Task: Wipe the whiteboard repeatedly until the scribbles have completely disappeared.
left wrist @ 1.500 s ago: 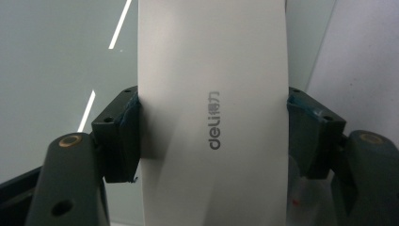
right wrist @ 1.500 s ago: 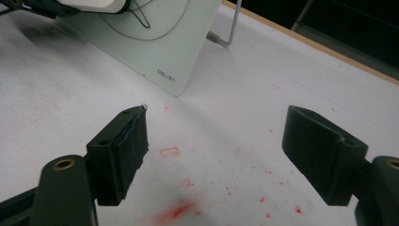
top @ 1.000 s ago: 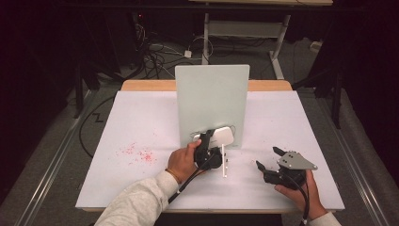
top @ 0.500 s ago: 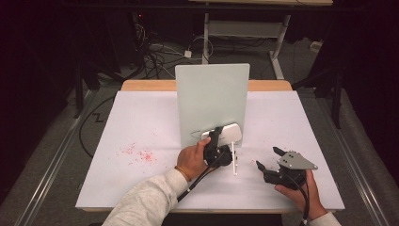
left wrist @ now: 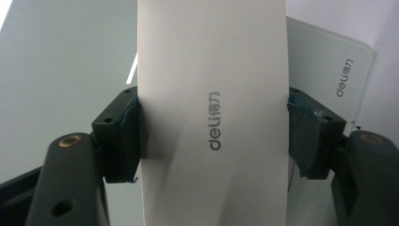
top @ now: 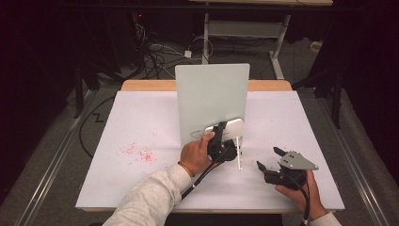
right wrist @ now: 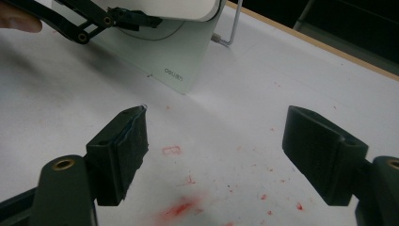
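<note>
1. The white, flat, rounded plastic eraser (left wrist: 211, 117) is a smooth oblong block with the grey word "deli" and two small signs printed along its length. It has rounded corners, and its surface is clean.
2. In the high view the eraser (top: 231, 128) is at the near right part of the pale green upright glass board (top: 211, 101), close to the board's lower edge, at the middle of the table.
3. The left gripper (left wrist: 214, 136) is clenched on the eraser: both black pads press on its long sides. In the high view the left gripper (top: 220, 141) is carried by the left hand (top: 195, 155) in a light grey sleeve.
4. The right gripper (right wrist: 214, 150) is released, its jaws stand wide apart with nothing between them. In the high view the right gripper (top: 270, 160) is at the near right, well apart from the board.
5. The top and bottom ends of the eraser are cut off in the left gripper view. Whether the eraser touches the board face I cannot tell. The board's corner also carries a "deli" print.
6. A thin white wire stand (top: 239, 153) reaches from the board down to the table, just right of the left gripper.
7. The white paper-covered table (top: 141, 122) has red crumbs and smears (top: 139, 154) at the near left, and more red marks (right wrist: 181, 207) lie under the right gripper.
8. Black cables (top: 155, 52) lie on the floor beyond the far edge.
</note>
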`<state>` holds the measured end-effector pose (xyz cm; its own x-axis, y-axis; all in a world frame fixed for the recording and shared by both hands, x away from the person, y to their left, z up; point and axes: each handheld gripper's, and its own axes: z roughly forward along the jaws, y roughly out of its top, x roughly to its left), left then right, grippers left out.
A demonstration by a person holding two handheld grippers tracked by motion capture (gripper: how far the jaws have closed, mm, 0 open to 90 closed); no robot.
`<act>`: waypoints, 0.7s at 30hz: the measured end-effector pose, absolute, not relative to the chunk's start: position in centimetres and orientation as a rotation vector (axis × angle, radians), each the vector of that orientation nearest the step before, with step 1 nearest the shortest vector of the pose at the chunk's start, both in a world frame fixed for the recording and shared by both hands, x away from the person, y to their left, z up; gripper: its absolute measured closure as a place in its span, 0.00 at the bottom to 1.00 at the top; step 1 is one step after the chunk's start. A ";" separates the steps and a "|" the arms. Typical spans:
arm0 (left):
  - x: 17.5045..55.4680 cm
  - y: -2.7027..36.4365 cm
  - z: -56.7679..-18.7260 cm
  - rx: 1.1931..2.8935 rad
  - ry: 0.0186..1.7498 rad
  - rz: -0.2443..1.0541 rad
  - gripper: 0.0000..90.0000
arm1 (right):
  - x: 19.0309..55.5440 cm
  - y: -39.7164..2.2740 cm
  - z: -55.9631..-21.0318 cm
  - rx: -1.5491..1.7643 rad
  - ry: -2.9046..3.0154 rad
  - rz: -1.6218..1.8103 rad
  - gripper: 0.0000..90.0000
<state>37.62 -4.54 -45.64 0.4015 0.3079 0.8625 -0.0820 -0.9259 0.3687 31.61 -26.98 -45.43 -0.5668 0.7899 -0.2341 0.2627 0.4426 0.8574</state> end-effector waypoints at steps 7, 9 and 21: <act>37.6 -3.1 -45.3 2.329 0.222 1.519 0.32 | 31.5 -27.0 -45.5 0.889 2.063 1.072 0.26; 37.4 -2.2 -45.5 2.340 0.213 1.529 0.32 | 31.5 -27.0 -45.4 0.890 2.061 1.073 0.26; 36.7 1.4 -46.8 2.389 0.174 1.564 0.32 | 31.5 -27.0 -45.4 0.892 2.063 1.072 0.26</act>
<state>36.74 1.45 -46.78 0.4067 0.2512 0.8784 -0.0519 -0.9536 0.2967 31.46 -26.99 -45.42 -0.5647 0.7938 -0.2261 0.2714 0.4373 0.8574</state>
